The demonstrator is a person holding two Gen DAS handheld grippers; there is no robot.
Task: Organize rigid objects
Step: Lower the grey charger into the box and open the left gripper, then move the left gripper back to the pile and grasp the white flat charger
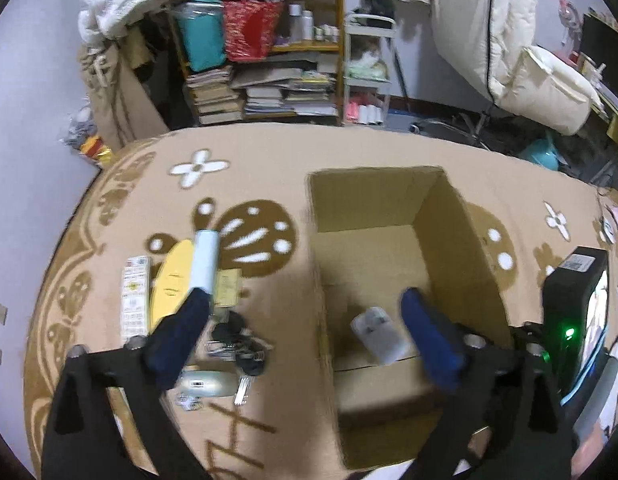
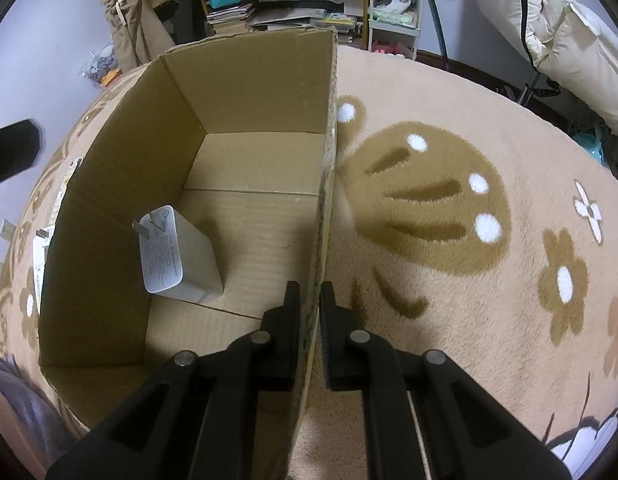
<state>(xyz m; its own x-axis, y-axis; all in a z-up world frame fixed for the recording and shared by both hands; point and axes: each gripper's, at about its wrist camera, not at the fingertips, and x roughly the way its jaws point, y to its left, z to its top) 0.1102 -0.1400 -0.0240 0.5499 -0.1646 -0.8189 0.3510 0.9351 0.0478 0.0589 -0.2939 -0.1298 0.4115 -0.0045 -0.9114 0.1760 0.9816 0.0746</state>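
Note:
An open cardboard box [image 1: 389, 200] stands on the patterned rug, with a white wall charger [image 1: 379, 334] lying on its floor. My left gripper [image 1: 307, 300], with blue pads, is open wide and hovers over the box's left wall with nothing held. Left of the box lie a white cylinder [image 1: 207, 260], a yellow oval piece [image 1: 173, 280], a long white packet [image 1: 135, 296], a small tan card [image 1: 229, 286], black keys and clips [image 1: 237, 340] and a silver item [image 1: 207, 384]. My right gripper [image 2: 311, 292] is shut on the box's right wall [image 2: 329, 140]; the charger [image 2: 177, 256] lies inside.
A tan rug [image 2: 449, 280] with brown and white flowers lies under everything. A cluttered bookshelf [image 1: 269, 60], a white cart [image 1: 367, 76] and hanging bedding [image 1: 489, 20] stand behind. A black housing with a green light [image 1: 573, 300] sits at the box's right.

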